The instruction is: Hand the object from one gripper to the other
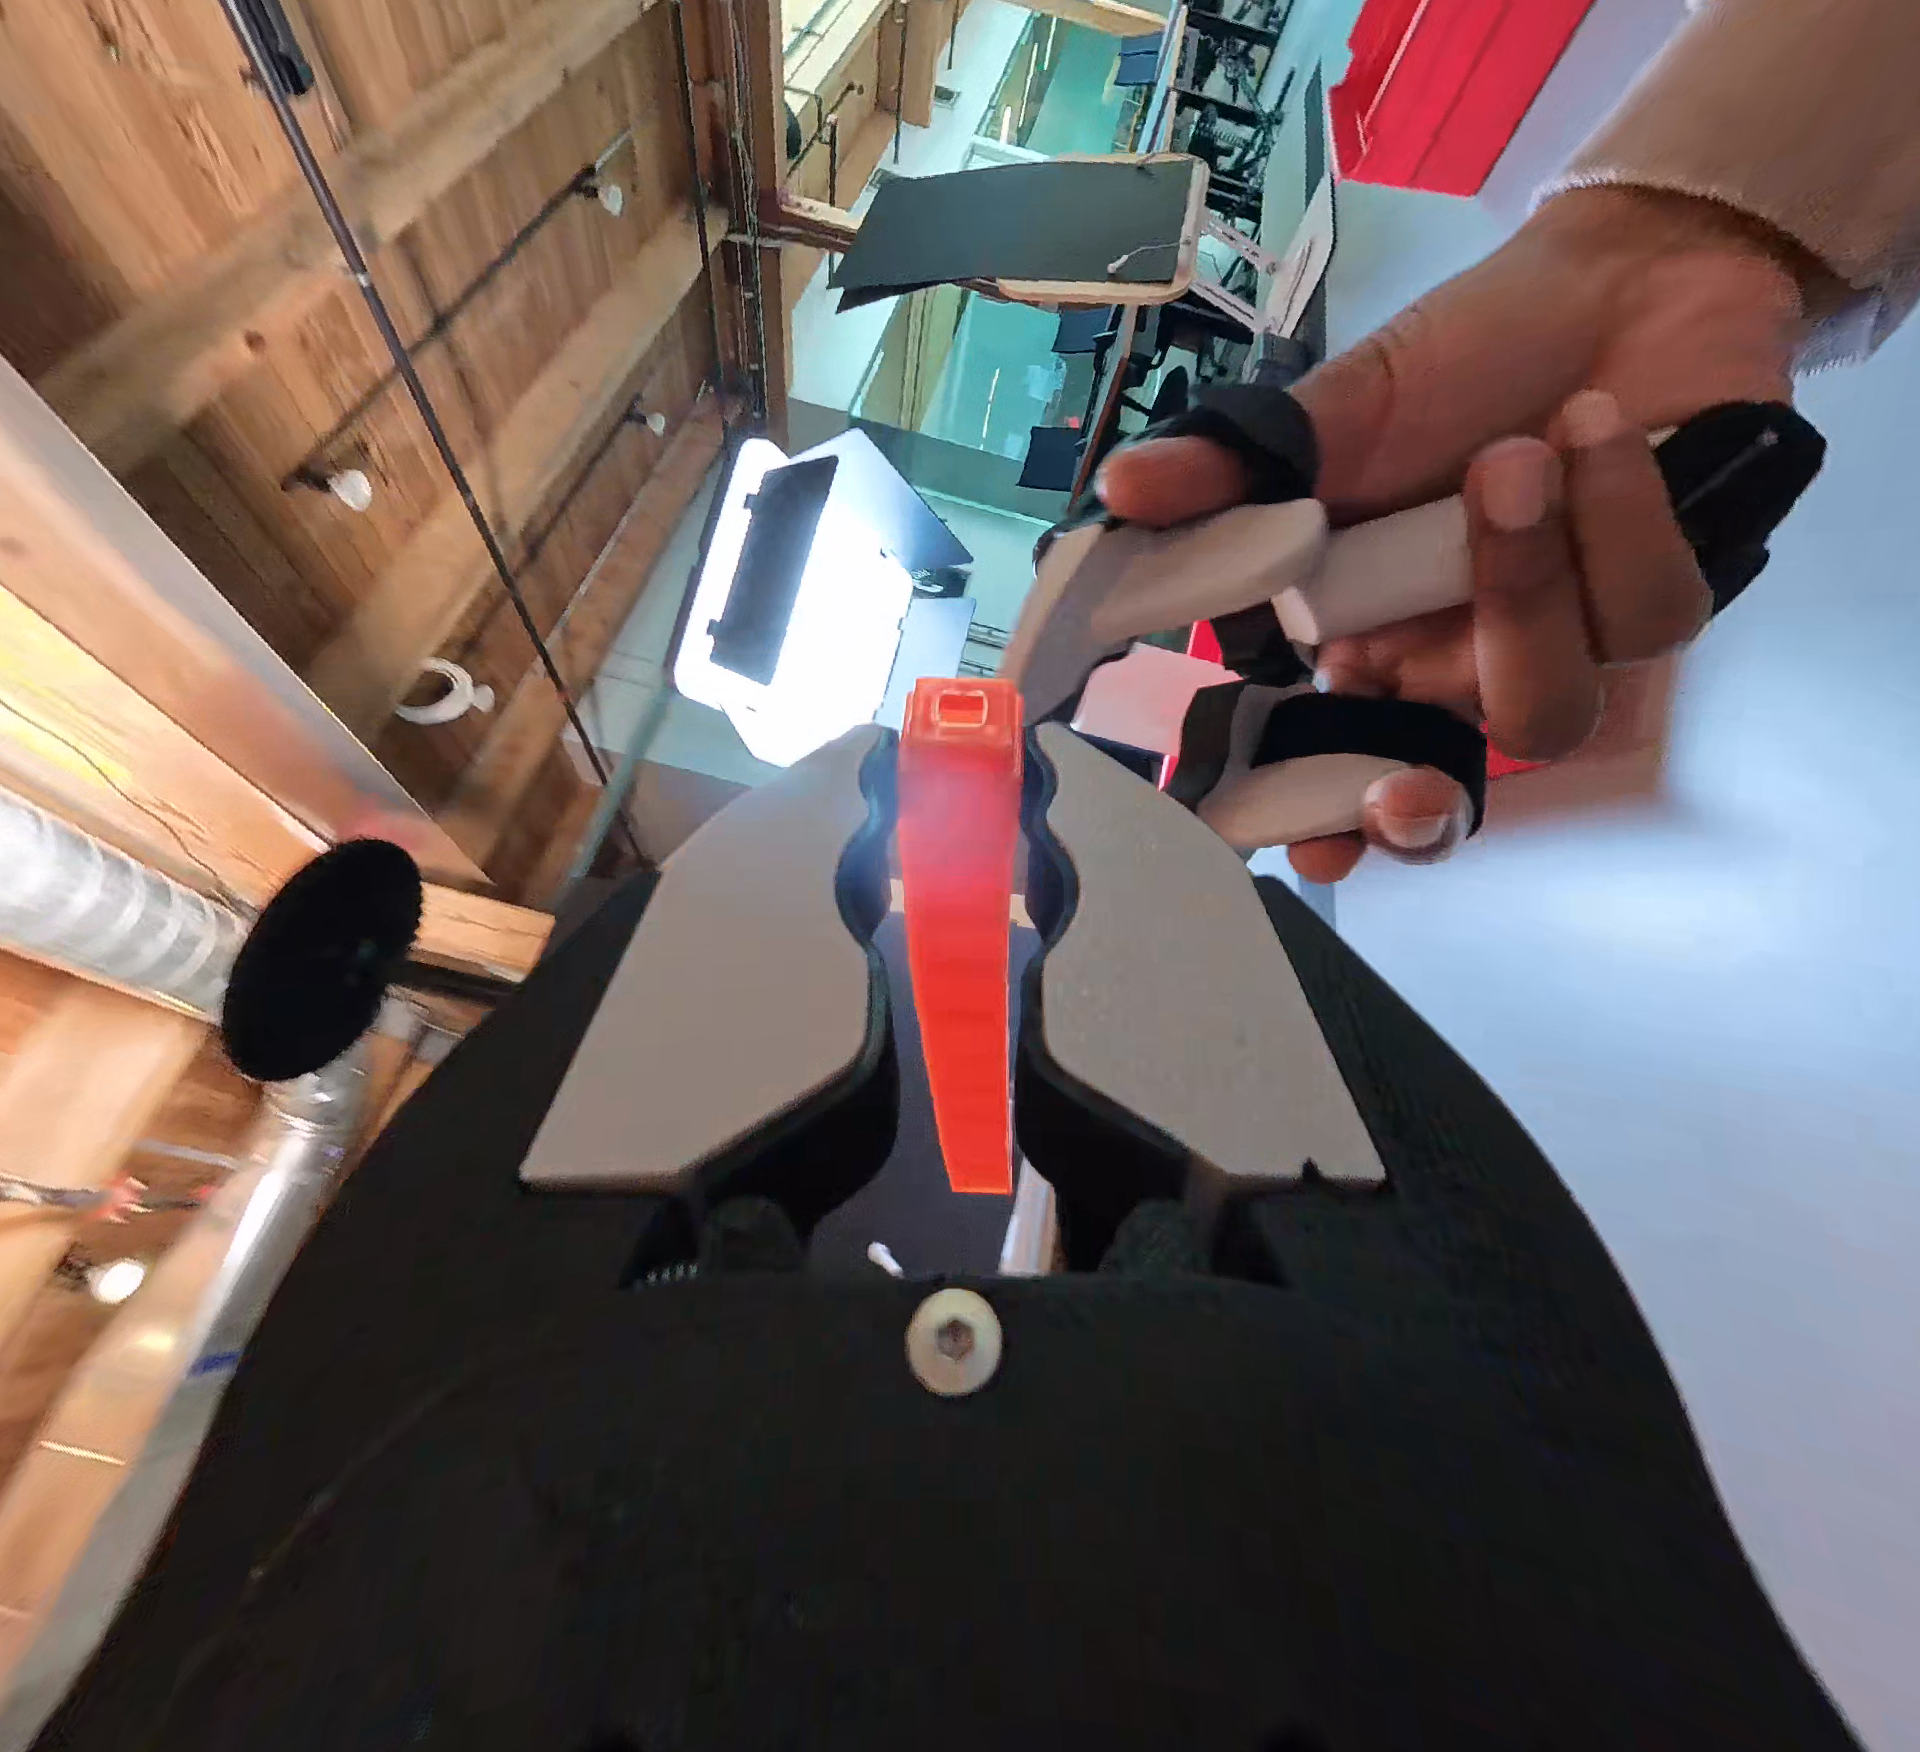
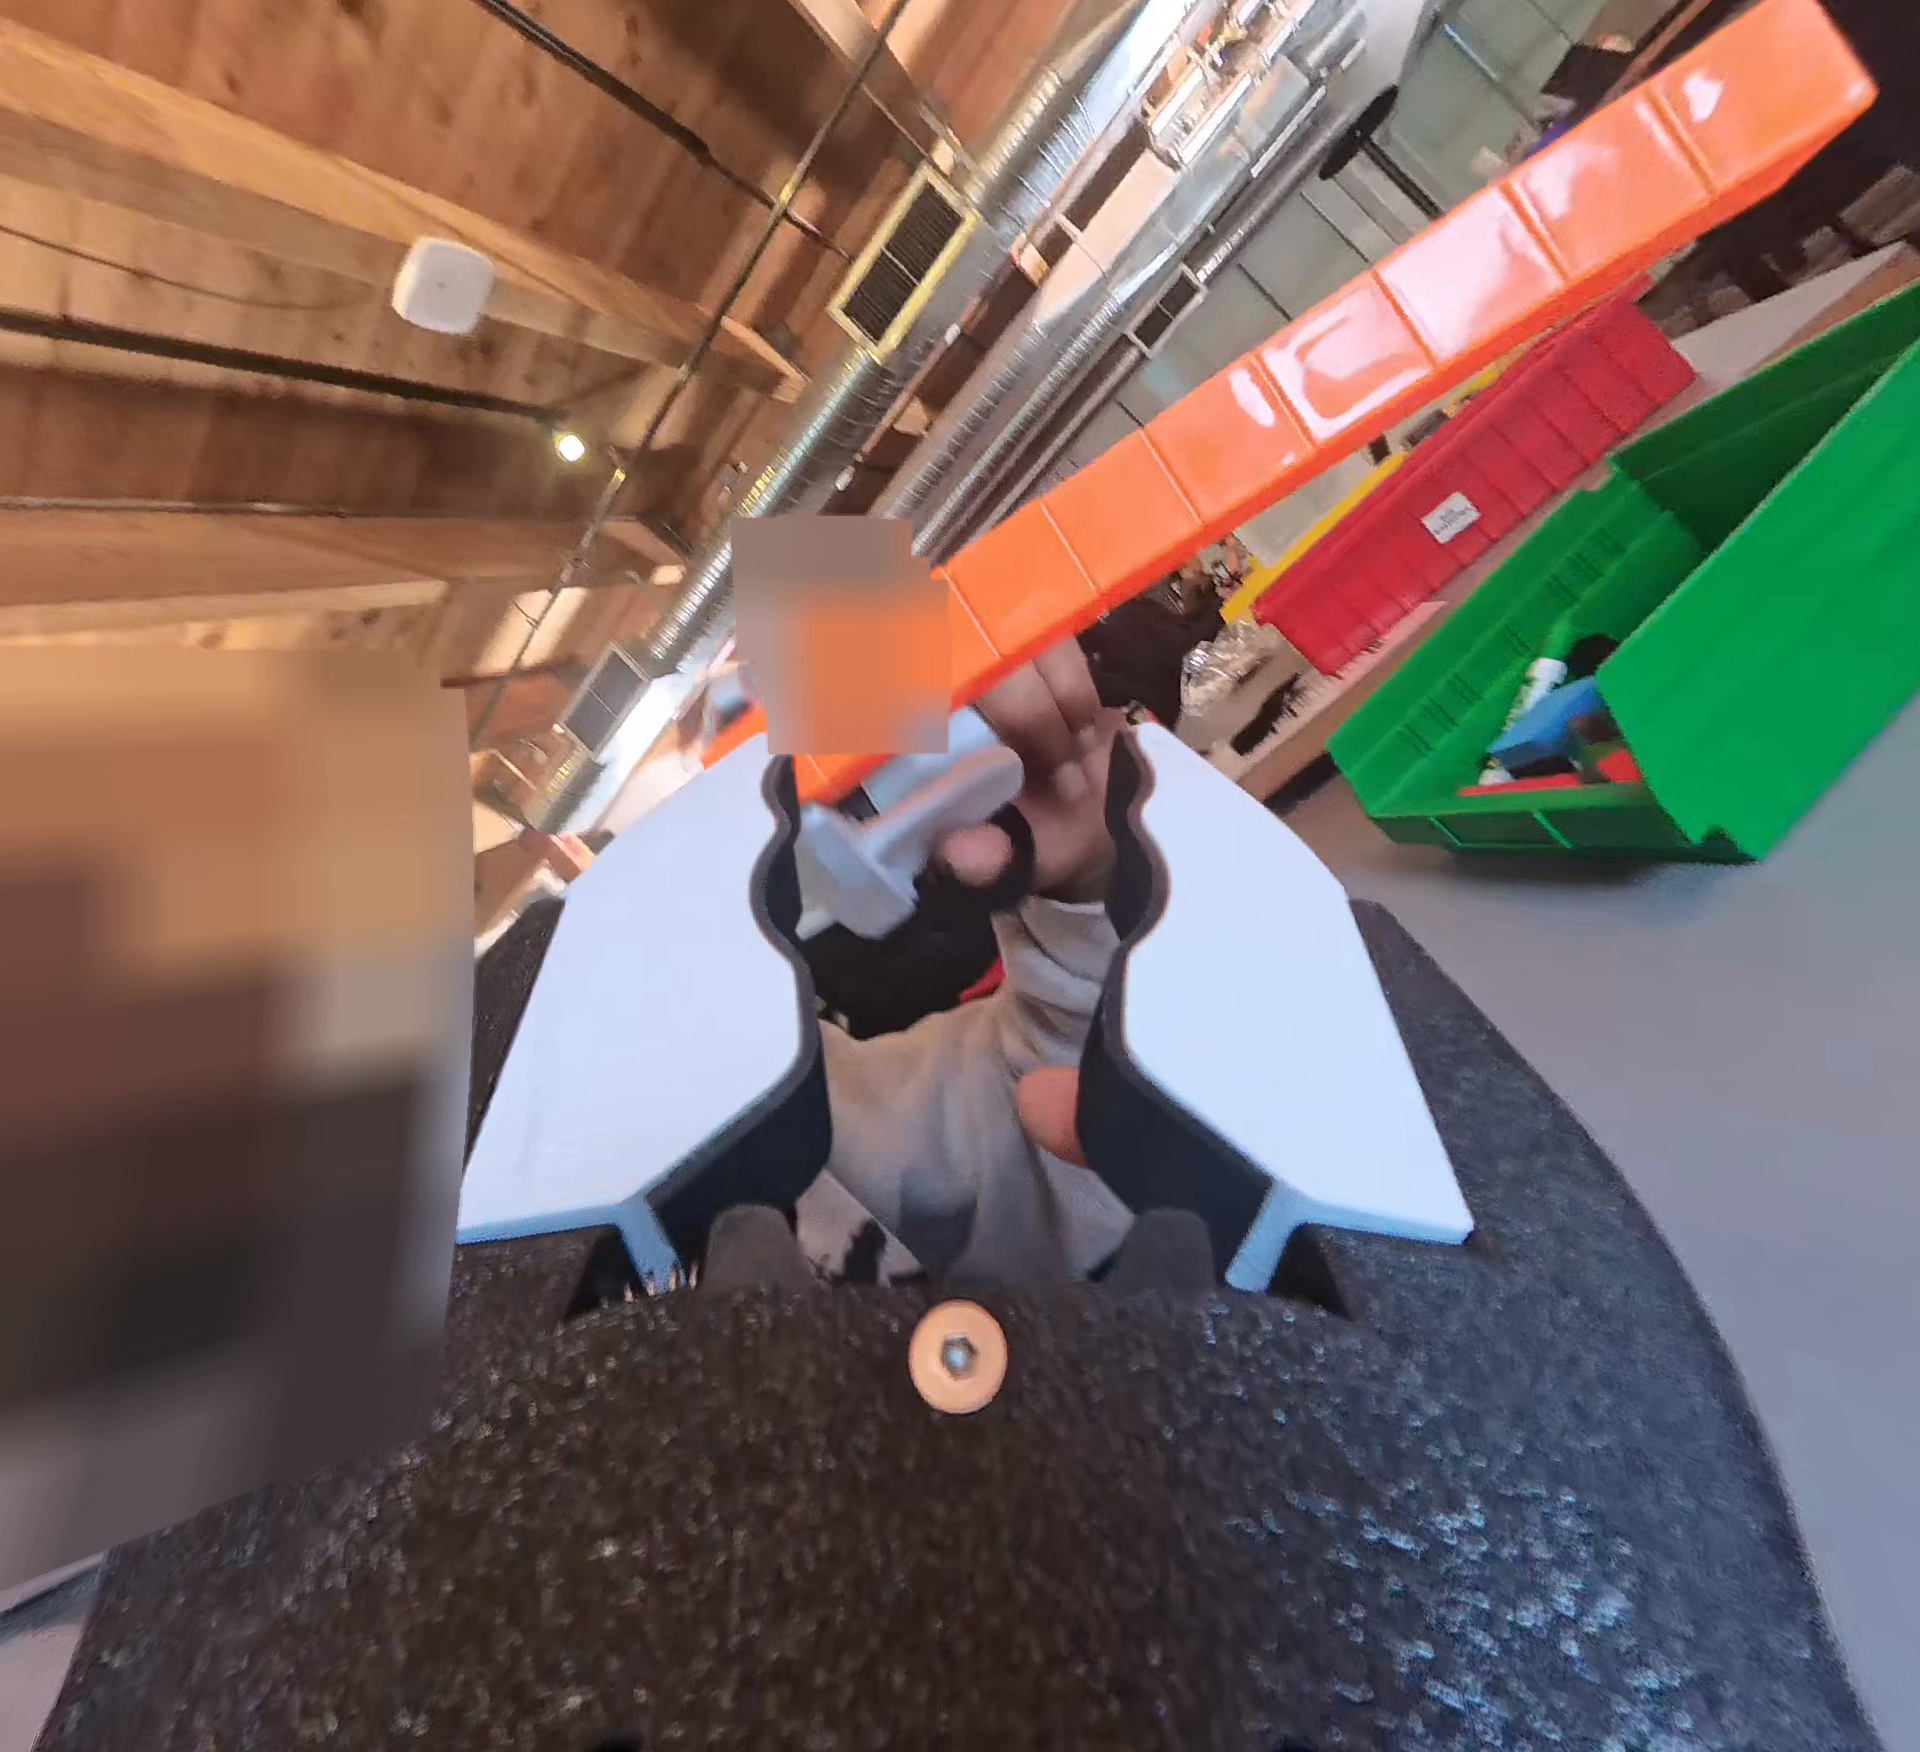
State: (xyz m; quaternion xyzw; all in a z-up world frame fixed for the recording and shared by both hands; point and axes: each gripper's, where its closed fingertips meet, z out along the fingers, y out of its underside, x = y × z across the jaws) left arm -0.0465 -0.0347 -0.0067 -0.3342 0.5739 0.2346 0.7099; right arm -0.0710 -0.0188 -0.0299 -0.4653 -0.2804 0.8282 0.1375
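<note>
Your left gripper is pinching the orange bar: its jaws are closing narrowly on the bar near their tips, and the bar is running straight out between them, ending just past the tips. Your right gripper is standing with its jaws wide apart and holding nothing. From the right wrist view, the bar is crossing just beyond those tips and reaching far off to their right, not between them.

The danger is probably leverage. You are holding a long bar by a short pinch, so any knock from the right jaws is likely to be twisting it out of line or sliding it loose. Opening the left jaws before the right ones are squeezing both faces would be dropping it. In the left wrist view one right jaw is almost touching the bar's end, so a glancing poke looks possible.

For room, you are working in open air above the desk. To the right of the right jaws, the green bin and red bin are sitting under the bar's free end; swinging low there is risking a clip.
</note>
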